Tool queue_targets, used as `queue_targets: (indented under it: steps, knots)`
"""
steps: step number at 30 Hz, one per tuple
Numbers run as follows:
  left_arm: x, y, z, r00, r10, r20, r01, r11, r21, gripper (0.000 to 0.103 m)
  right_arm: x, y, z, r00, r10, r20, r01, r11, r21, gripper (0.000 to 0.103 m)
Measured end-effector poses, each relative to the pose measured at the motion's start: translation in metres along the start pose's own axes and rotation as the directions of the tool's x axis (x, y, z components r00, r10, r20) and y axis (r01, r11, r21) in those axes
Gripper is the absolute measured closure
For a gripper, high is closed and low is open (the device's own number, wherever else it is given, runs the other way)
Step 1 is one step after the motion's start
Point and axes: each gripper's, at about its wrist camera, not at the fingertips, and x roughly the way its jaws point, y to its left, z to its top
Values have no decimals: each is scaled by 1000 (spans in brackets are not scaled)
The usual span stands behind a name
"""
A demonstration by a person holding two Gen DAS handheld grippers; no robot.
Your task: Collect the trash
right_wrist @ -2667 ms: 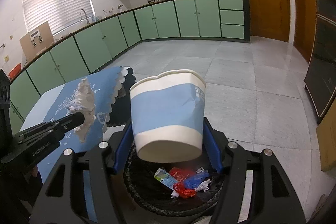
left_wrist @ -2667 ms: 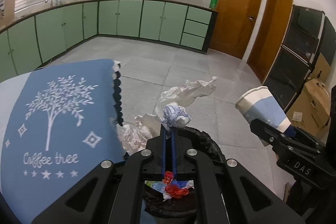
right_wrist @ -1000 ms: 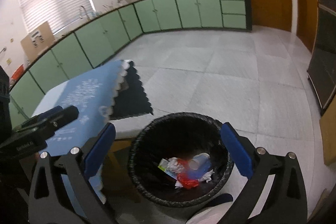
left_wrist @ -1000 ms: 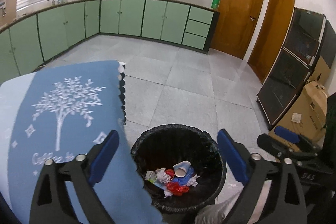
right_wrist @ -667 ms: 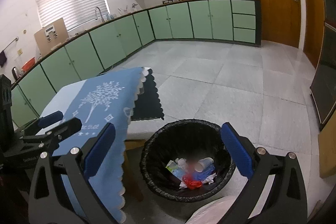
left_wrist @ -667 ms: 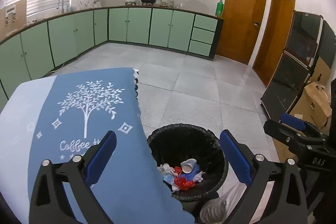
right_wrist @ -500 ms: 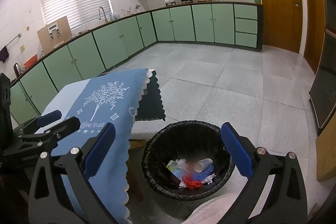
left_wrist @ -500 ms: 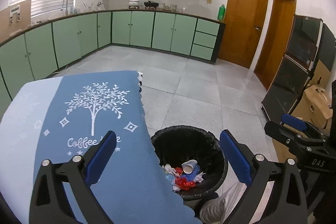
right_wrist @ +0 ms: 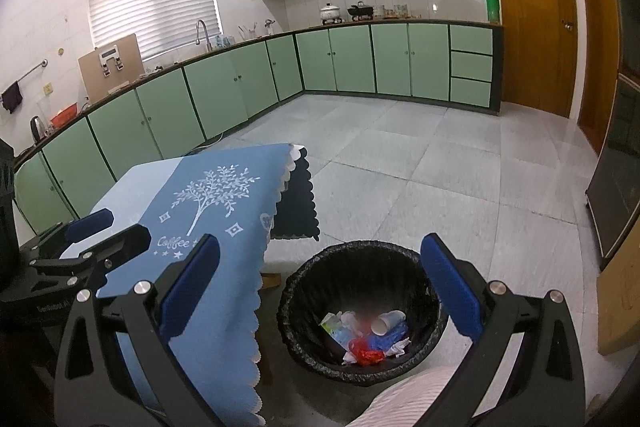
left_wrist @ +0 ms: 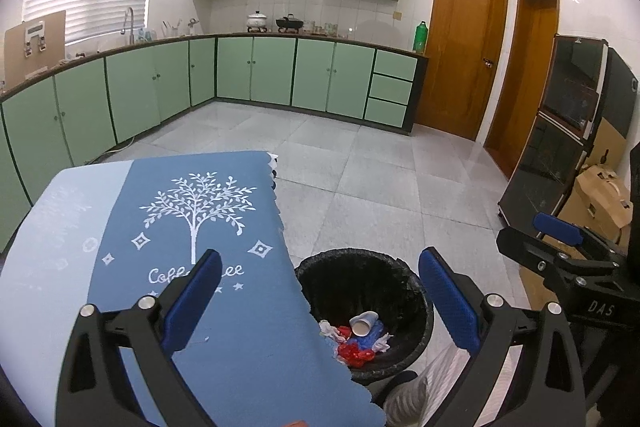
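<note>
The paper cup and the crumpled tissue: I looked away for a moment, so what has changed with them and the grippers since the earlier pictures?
Both were let go. The paper cup and tissue now lie in the bin. The left gripper and right gripper, jaws wide open, have pulled up and back. The blue tablecloth stayed put.

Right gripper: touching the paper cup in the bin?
Apart. The right wrist view shows the right gripper wide open and empty, with the paper cup lying down among trash inside the black bin, below the fingers.
</note>
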Motion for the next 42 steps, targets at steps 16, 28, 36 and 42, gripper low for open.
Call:
queue_targets:
  steps: [16,28,36,42]
  knots:
    - [-9,5,-1,1000,12,14,-12,1000,-5,6,-2,10,-1,1000,9,8,-9,1000,-20,5]
    - [-9,5,-2,1000,11,16,-11,1000,-4,6,0,12,-2,1000,9,9,-8,1000,-25,5]
    - [-9,5,-2,1000,12,16,-11,1000,-4,6,0,14,-3,1000,8,9,-8,1000,-26,5]
    - [-9,5,-2,1000,10,16,-10,1000,-4,6,0,14,-3,1000,8,8,-8,1000,-27,5]
